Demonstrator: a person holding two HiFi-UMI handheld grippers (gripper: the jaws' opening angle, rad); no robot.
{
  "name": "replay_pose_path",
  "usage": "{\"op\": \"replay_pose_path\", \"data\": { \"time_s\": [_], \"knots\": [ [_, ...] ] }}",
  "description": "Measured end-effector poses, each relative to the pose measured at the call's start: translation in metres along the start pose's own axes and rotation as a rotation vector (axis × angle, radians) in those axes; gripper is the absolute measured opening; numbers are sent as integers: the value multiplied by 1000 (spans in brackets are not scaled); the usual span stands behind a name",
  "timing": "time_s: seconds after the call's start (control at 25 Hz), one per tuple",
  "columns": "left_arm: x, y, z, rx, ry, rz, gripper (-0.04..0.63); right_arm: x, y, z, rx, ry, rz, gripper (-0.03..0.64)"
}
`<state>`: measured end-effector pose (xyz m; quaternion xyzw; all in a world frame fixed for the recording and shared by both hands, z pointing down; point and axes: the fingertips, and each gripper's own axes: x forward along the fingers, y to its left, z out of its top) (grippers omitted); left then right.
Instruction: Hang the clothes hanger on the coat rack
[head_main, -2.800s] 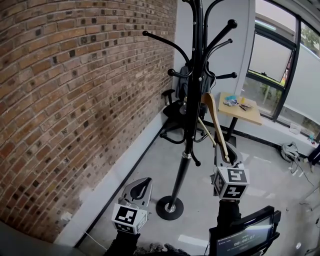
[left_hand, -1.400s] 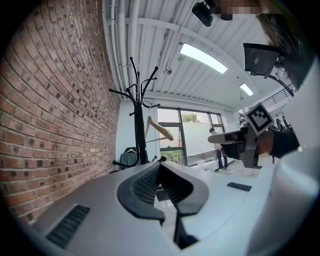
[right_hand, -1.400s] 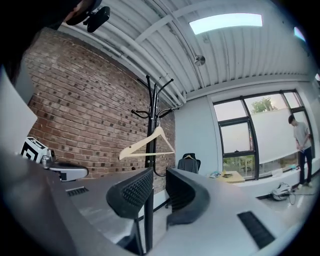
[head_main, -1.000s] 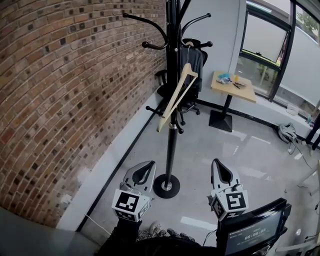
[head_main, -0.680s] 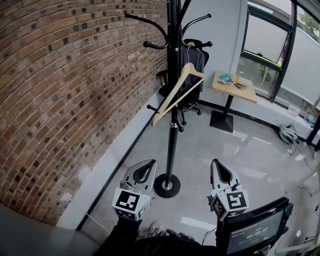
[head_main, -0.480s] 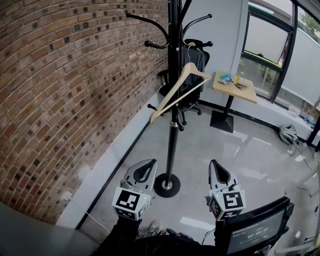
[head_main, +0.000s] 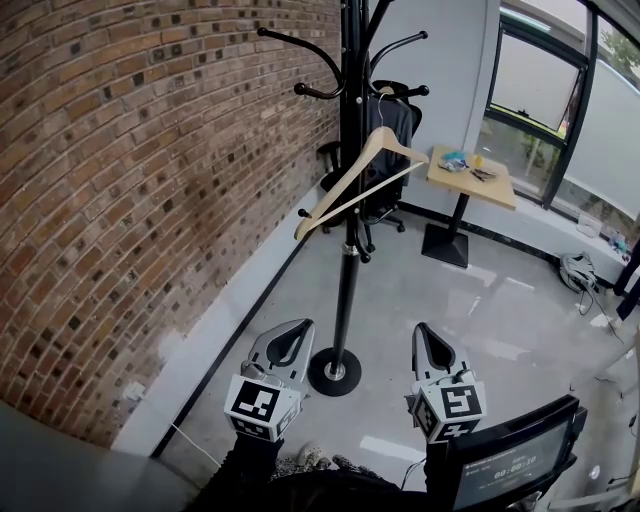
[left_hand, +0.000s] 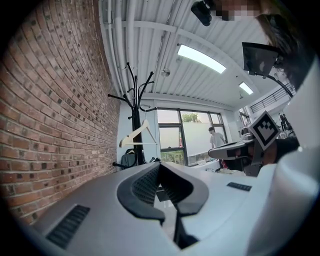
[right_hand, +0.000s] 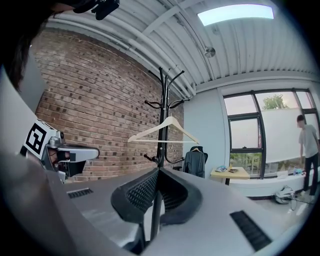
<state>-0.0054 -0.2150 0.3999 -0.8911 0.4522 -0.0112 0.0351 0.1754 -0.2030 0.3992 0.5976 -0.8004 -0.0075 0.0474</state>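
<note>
Claws sit low in the head view, either side of centre: the left claw (head_main: 297, 328) at lower left and the right claw (head_main: 423, 330) at lower right, both with their tips pointing up the frame. Both are clenched, jaw tips pressed together with nothing between them, and each claw's own view shows the same. Neither touches anything. A dark screen (head_main: 500, 470) pokes in at the bottom right corner.

Just beyond the left claw's tips, the round base of the coat rack (head_main: 347, 290) stands on the pale grey floor (head_main: 480, 300). Its black pole rises through the middle of the frame to curved pegs at the top edge. The clothes hanger (head_main: 340, 184), pale wood, hangs by its hook from one of those pegs in the upper middle, well apart from both claws. In the head view its left end lies lower in the frame and crosses the pole.

A brick wall (head_main: 130, 200) fills the left side. Farther back, behind the pole, hangs a dark garment (head_main: 402, 118). At upper right a small worktop (head_main: 482, 192) carrying a few small items stands below the windows (head_main: 540, 90).
</note>
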Motion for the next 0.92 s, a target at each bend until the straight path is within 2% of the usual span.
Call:
{"op": "replay_pose_path", "data": {
  "time_s": [0.56,0.92],
  "knots": [
    [-4,7,-1,-15,-5,18,8,1,-4,4,-1,2,-19,8],
    [-4,10,1,1,-12,28,8,5,-4,5,-10,-4,-18,8]
  ]
}}
